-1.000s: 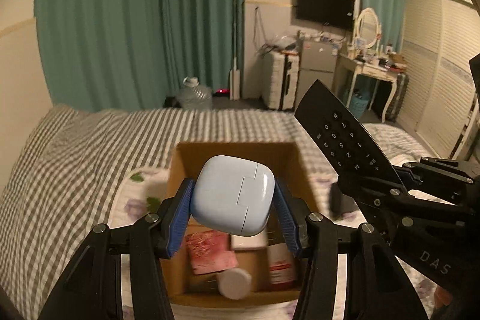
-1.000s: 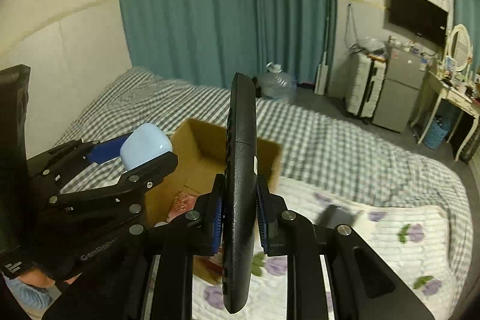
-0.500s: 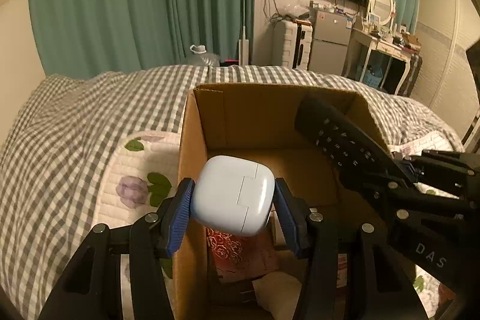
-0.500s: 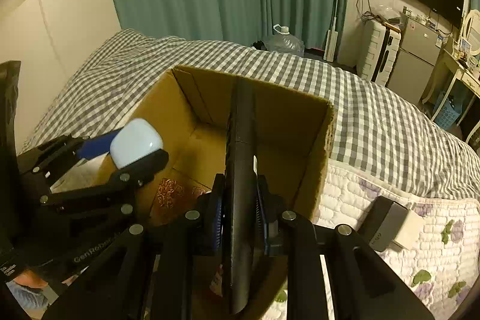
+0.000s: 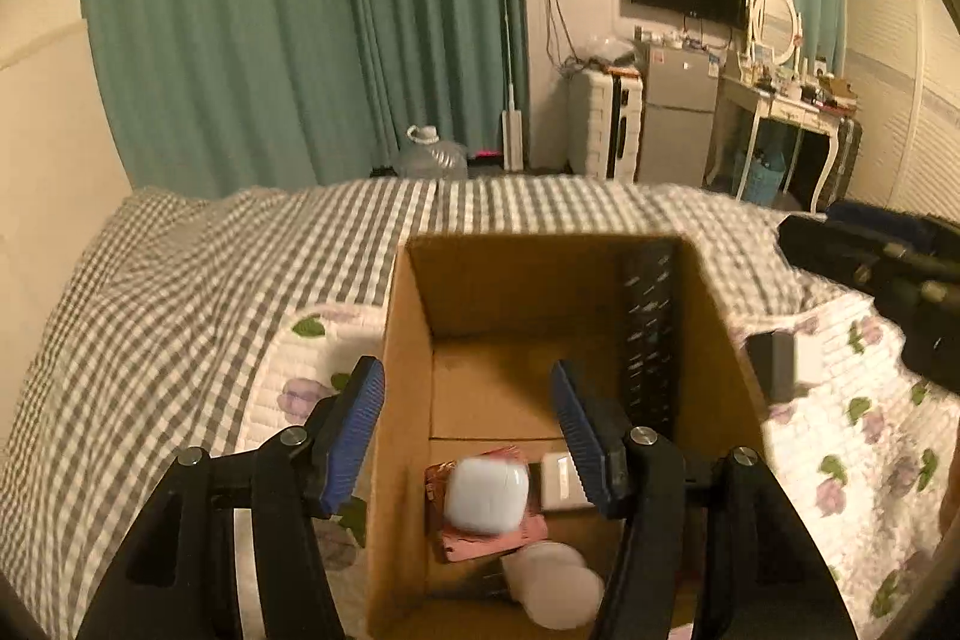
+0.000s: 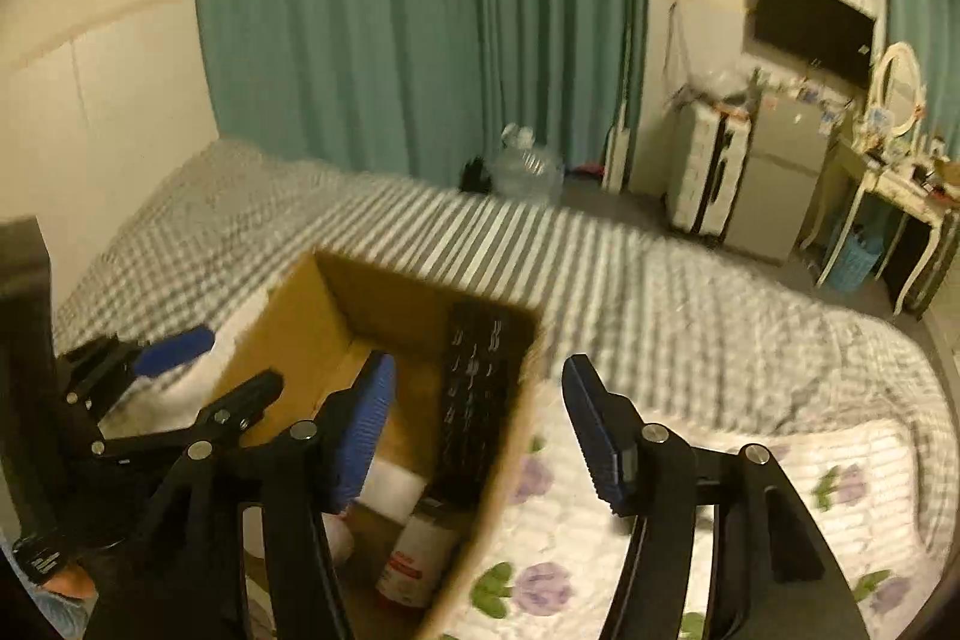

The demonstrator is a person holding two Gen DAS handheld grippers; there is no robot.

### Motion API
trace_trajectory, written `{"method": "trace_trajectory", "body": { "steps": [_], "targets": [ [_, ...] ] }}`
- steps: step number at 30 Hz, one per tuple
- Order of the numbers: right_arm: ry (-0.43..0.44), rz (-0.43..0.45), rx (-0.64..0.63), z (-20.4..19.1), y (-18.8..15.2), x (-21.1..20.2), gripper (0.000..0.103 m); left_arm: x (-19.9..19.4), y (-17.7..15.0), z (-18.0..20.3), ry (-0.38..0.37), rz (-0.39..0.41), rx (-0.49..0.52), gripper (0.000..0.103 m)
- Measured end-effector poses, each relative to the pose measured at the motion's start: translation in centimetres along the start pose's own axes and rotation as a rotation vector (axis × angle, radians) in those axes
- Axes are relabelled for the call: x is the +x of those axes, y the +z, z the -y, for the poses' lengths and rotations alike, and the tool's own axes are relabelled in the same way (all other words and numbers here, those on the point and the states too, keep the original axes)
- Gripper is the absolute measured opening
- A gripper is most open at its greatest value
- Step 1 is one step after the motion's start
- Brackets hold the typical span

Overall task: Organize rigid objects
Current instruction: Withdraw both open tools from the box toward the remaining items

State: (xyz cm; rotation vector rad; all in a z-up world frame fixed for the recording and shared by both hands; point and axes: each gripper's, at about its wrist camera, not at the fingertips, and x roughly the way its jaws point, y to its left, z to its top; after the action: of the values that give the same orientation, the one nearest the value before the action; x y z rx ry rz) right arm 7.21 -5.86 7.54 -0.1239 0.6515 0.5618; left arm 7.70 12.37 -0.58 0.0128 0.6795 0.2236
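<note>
Dim warm light, motion blur, fisheye-warped edges.

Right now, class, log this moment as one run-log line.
left gripper: jaws just opened, empty | right gripper: jaws just opened, empty | white case, black remote: inside cardboard box

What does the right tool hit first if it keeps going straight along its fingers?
Probably the cardboard box: its near right wall edge sits between the open fingers of the right tool. The black remote leans just inside that wall. Depth is unclear through the fisheye blur.

left tool (image 5: 468, 430) just opened, right tool (image 6: 477, 430) likewise
</note>
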Motion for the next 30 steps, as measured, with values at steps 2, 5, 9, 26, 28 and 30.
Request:
{"method": "trace_trajectory", "body": {
  "steps": [2, 5, 9, 26, 28, 30],
  "targets": [
    [-0.010, 0.033, 0.011, 1.3, 0.6, -2.1, 0.066, -1.4, 0.7, 1.2, -0.005, 0.019, 0.000, 0.064],
    [-0.035, 0.084, 0.026, 3.5, 1.1, -5.3, 0.075, -3.3, 1.5, 3.6, -0.021, 0.039, 0.018, 0.065],
    [-0.069, 0.123, 0.005, 6.1, 1.0, -8.7, 0.088, -5.3, 2.5, 7.6, -0.038, 0.077, 0.051, 0.066],
    [-0.210, 0.076, 0.025, 18.8, -4.2, -9.7, 0.103, -1.0, 0.4, 20.2, -0.060, -0.044, 0.120, 0.066],
    [-0.198, 0.058, 0.034, 19.9, -4.4, -8.4, 0.103, 0.6, -0.1, 20.9, -0.062, -0.079, 0.112, 0.066],
    [-0.189, 0.036, 0.027, 20.5, -4.6, -6.6, 0.103, 2.0, -0.6, 21.7, -0.073, -0.108, 0.110, 0.066]
  ]
}}
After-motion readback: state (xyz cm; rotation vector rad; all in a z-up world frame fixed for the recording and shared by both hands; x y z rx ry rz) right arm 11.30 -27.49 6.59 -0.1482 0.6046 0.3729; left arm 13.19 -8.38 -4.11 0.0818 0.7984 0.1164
